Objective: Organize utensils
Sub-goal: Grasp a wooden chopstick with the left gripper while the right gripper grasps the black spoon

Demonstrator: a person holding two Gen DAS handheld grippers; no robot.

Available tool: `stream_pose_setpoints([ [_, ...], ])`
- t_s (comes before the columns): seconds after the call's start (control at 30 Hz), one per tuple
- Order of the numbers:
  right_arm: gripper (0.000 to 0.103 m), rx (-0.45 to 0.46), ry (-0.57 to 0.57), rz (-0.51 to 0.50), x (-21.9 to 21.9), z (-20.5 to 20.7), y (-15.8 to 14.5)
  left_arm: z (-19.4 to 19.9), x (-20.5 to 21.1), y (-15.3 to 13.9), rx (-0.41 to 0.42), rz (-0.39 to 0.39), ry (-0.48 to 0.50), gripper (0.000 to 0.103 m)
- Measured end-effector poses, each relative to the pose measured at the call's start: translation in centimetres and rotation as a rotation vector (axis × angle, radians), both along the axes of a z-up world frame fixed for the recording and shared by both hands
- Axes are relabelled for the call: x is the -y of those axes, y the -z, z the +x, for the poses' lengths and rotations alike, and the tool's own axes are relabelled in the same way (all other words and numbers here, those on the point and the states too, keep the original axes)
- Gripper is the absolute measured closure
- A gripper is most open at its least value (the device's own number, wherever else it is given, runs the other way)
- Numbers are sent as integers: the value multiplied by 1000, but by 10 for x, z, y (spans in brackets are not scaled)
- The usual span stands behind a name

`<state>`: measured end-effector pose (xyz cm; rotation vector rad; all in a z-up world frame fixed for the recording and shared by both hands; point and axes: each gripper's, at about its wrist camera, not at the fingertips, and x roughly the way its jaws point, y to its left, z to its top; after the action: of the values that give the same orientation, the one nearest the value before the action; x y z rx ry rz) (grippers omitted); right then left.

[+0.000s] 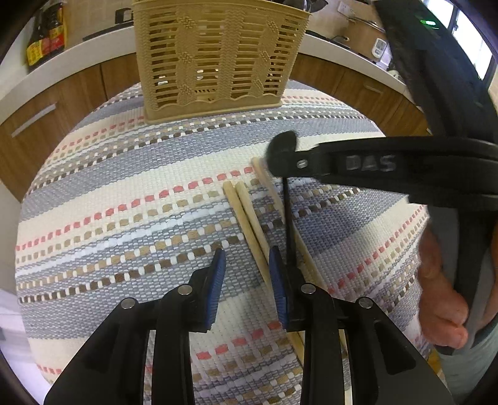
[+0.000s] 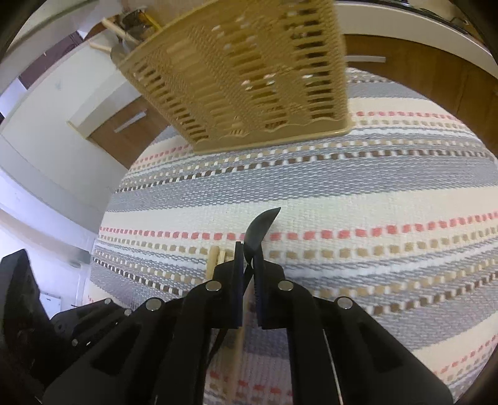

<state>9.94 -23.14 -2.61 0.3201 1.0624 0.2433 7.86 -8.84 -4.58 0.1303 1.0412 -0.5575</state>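
A tan slotted basket (image 1: 218,59) stands at the far side of the striped mat; it also shows in the right wrist view (image 2: 249,74), with utensil ends sticking out of its top. Several wooden chopsticks (image 1: 249,218) lie on the mat. My left gripper (image 1: 247,277) is open just above the mat, its right finger beside the chopsticks. My right gripper (image 2: 248,258) is shut on a thin black utensil (image 2: 260,229) whose curved black end sticks out past the fingertips. In the left wrist view the right gripper's finger (image 1: 358,162) crosses above the chopsticks, the black stem (image 1: 288,218) hanging from it.
The striped woven mat (image 1: 124,202) covers the table. A white counter with wooden cabinets (image 1: 62,93) curves behind, bearing dark sauce bottles (image 1: 46,34) and a pot (image 1: 367,28). The person's hand (image 1: 442,289) is at right.
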Motion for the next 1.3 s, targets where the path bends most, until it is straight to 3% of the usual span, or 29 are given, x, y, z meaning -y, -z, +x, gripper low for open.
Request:
stream_pose_setpoints([
  [0.13, 100, 14, 22, 27, 15, -6, -10, -1, 13, 1, 25, 50, 8, 76],
  [0.23, 100, 9, 28, 22, 26, -11, -18, 1, 15, 2, 0, 18, 20, 94],
  [0.33, 100, 26, 28, -31, 31, -19, -31, 2, 14, 3, -18, -10, 13, 97],
  [0.43, 100, 26, 25, -86, 31, -20, -38, 2, 8, 4, -31, -31, 5, 98],
  [0.6, 99, -5, 4, -14, 26, -16, -25, 6, -8, 7, -74, -95, -3, 98],
  [0.8, 93, -108, 5, 83, 19, 1, 3, 2, -8, 4, -46, -39, 11, 92],
  [0.9, 93, -127, 3, 67, 11, 5, 8, 5, -13, 5, -63, -57, 2, 92],
  [1.0, 85, -131, 3, 56, 5, 7, 9, 3, -16, 4, -58, -58, 2, 92],
  [1.2, 83, -114, 18, -60, -16, 9, 9, -1, -20, 2, -59, -72, 14, 87],
  [1.27, 94, -115, -7, -88, -24, 9, 10, -1, -15, 2, -58, -55, 17, 87],
  [1.3, 95, -116, -25, -86, -26, 8, 10, -1, -14, 2, -58, -39, 20, 87],
])
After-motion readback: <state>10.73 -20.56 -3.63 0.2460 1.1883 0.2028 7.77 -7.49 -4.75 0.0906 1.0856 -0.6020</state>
